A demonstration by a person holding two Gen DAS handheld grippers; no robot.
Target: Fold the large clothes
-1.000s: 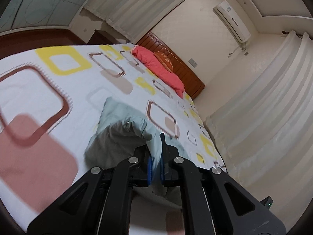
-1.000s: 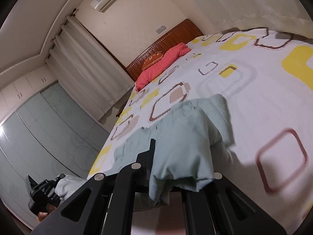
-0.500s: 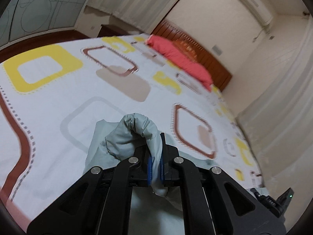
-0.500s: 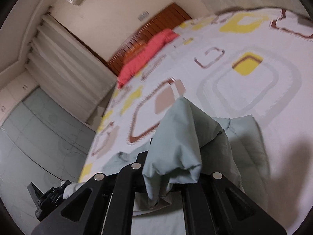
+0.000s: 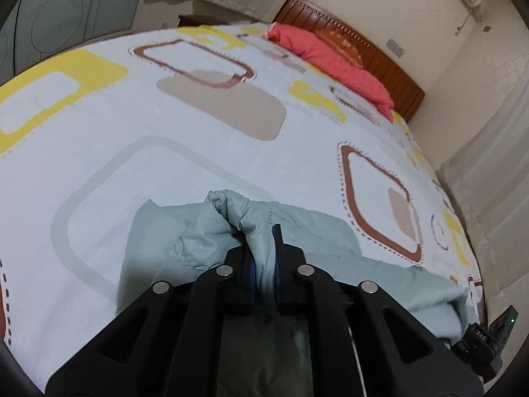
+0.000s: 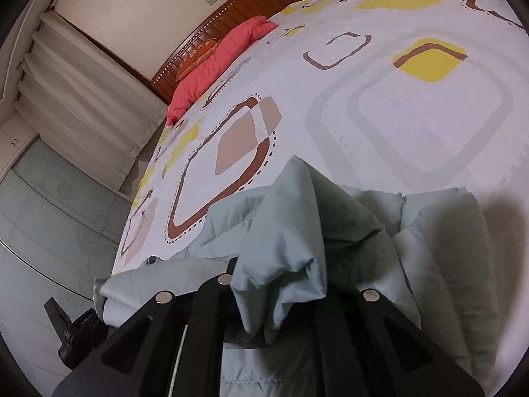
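A pale green padded garment (image 5: 205, 248) lies on the patterned bed sheet (image 5: 185, 139) near the bed's foot. My left gripper (image 5: 264, 258) is shut on a bunched fold of it, low over the sheet. In the right wrist view the same garment (image 6: 439, 231) spreads under and around my right gripper (image 6: 281, 284), which is shut on a thick fold that drapes over its fingertips and hides them. The other gripper shows at the edge of each view, right (image 5: 482, 344) and left (image 6: 72, 330).
A red quilt (image 5: 334, 63) and an orange pillow (image 5: 344, 44) lie by the wooden headboard (image 5: 380, 63). Curtains (image 6: 82, 99) hang beside the bed, and a glass wardrobe (image 6: 39, 218) stands past the left edge. The sheet (image 6: 413, 115) stretches ahead.
Both grippers have moved down and forward over the bed with the garment held. The lifted folds now lie lower, and more of the garment rests flat on the sheet.
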